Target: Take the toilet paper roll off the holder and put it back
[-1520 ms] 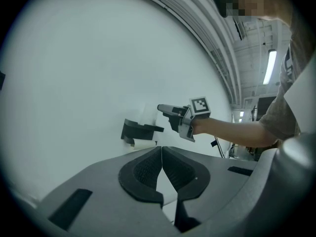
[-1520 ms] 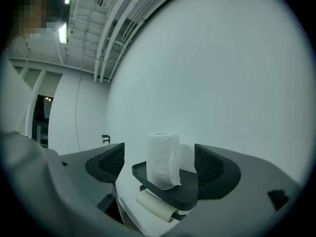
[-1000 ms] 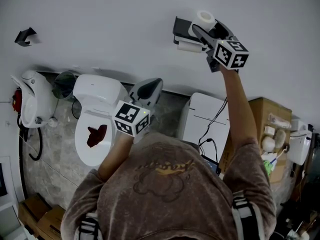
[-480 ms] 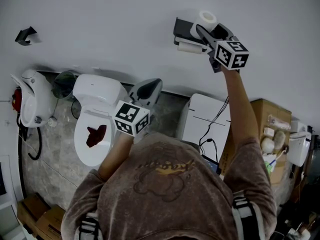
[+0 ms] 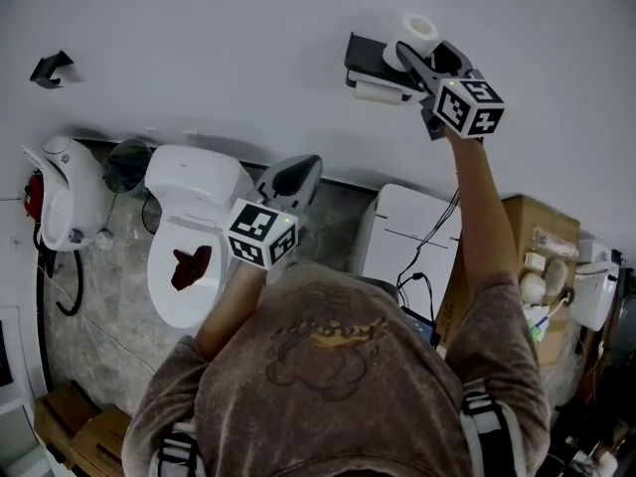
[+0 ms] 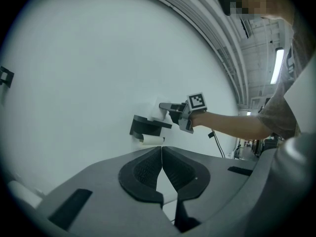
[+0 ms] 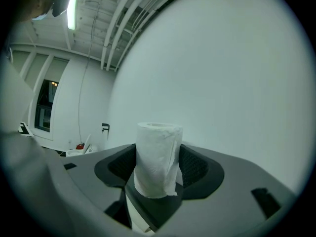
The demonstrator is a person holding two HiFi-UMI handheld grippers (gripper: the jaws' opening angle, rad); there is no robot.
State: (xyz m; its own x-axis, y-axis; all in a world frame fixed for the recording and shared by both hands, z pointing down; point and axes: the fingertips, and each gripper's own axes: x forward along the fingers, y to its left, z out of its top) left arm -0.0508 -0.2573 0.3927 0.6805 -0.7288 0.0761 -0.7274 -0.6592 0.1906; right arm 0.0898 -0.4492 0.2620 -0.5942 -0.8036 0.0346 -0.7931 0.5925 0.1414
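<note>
My left arm is bent close to the body. The left gripper [image 5: 294,175] points toward the wall, its grey jaws together with nothing between the ribbed black pads. The right arm is stretched up and out to the wall. The right gripper [image 5: 419,48] is clamped on the toilet paper roll [image 5: 413,30], which stands upright between the pads, a ragged edge of soft white sheet hanging down its side.

Against a second ago, those jaws have drawn in from wide apart onto the roll. Gripper and roll now sit slightly higher and further right, at the right end of the holder [image 5: 364,56]. I cannot tell whether the roll has cleared the holder's top shelf.

The holder is a black, boxy bracket on the smooth white wall, with a second white roll [image 5: 377,91] lying under it. Lower down, a glossy white toilet [image 5: 194,177] stands on the mottled stone floor [image 5: 109,286].
</note>
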